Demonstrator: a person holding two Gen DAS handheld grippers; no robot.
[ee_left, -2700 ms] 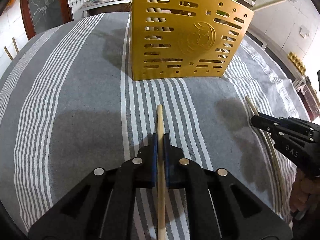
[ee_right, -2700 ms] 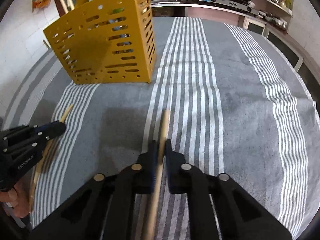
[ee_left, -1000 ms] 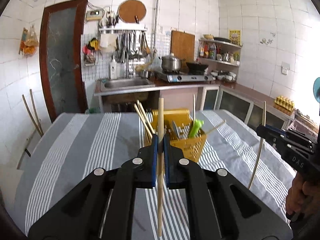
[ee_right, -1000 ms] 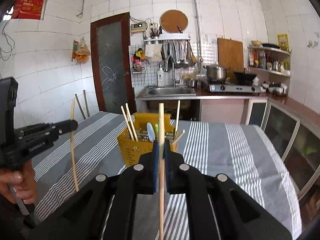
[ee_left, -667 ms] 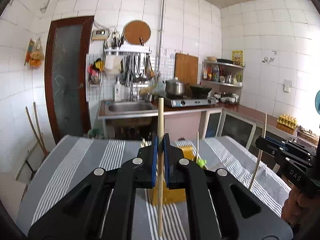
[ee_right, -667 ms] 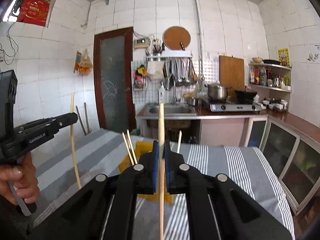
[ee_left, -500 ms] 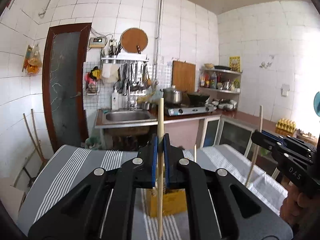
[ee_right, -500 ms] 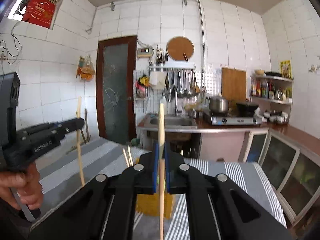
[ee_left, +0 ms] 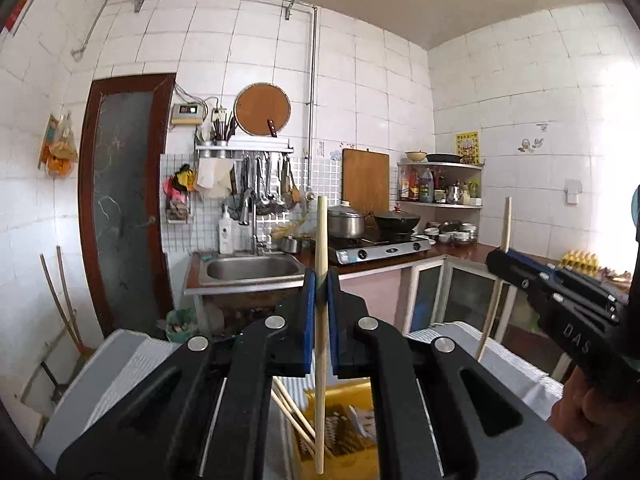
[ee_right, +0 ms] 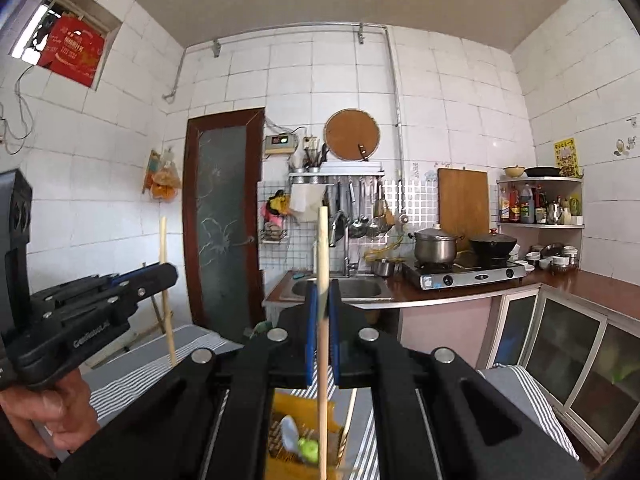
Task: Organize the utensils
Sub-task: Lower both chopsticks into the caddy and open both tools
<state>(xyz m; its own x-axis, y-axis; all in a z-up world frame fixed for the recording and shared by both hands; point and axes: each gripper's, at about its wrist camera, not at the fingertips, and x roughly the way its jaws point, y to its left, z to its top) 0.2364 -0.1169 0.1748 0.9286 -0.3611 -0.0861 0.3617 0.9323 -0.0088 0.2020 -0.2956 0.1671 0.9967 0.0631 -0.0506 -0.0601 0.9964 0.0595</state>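
Lining the tiled kitchen wall, sink (ee_left: 252, 270) and stove (ee_left: 380, 249).

Legible text: "DAS" on side of right gripper (ee_left: 560, 292); "GenRobot.AI" on side of left gripper (ee_right: 86, 312); other labels unreadable

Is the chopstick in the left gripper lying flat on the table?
No, the left gripper holds its chopstick upright above the yellow basket.

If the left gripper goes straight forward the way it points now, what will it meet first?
Probably nothing near. The left gripper, shut on an upright chopstick, points level across the kitchen toward the sink counter. The yellow holder lies below that line. Depth is unclear.
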